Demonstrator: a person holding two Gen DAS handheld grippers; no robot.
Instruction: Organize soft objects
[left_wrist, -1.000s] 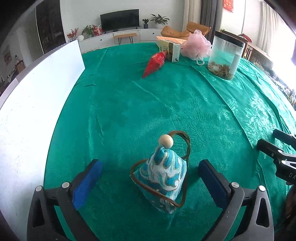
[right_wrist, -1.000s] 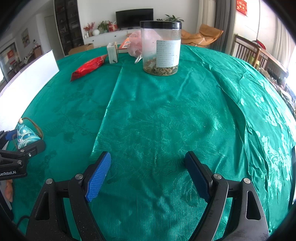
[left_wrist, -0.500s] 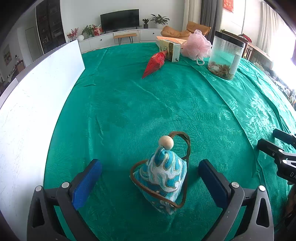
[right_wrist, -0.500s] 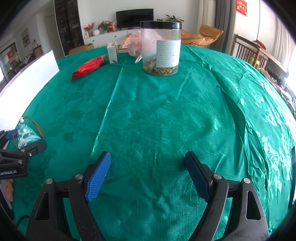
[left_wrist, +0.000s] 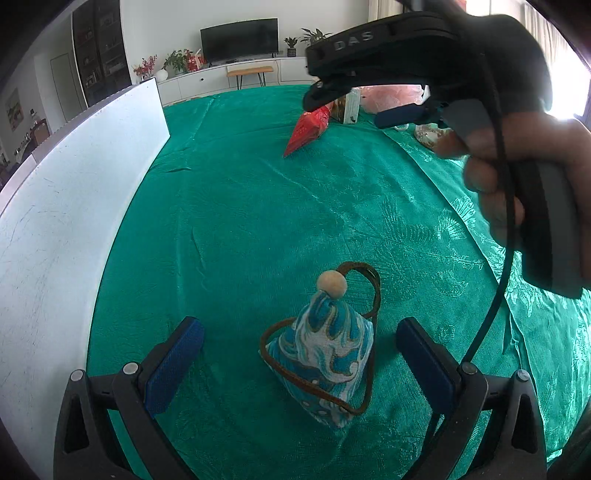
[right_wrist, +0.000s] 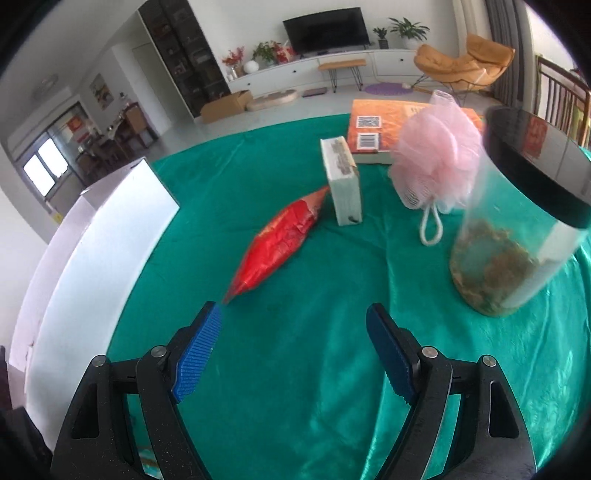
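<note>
Blue-padded right claw (right_wrist: 293, 338) spread, hovering near red packet (right_wrist: 279, 243)

We read "DAS" in pale capitals on the black body of the right gripper (left_wrist: 397, 114). The orange book (right_wrist: 388, 122) carries a QR code and a barcode, their digits too small for us, and the small box's (right_wrist: 341, 181) print is blurred

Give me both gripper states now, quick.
Left gripper: open, empty, jaws either side of the blue patterned pouch.
Right gripper: open, empty, above the green tablecloth.
</note>
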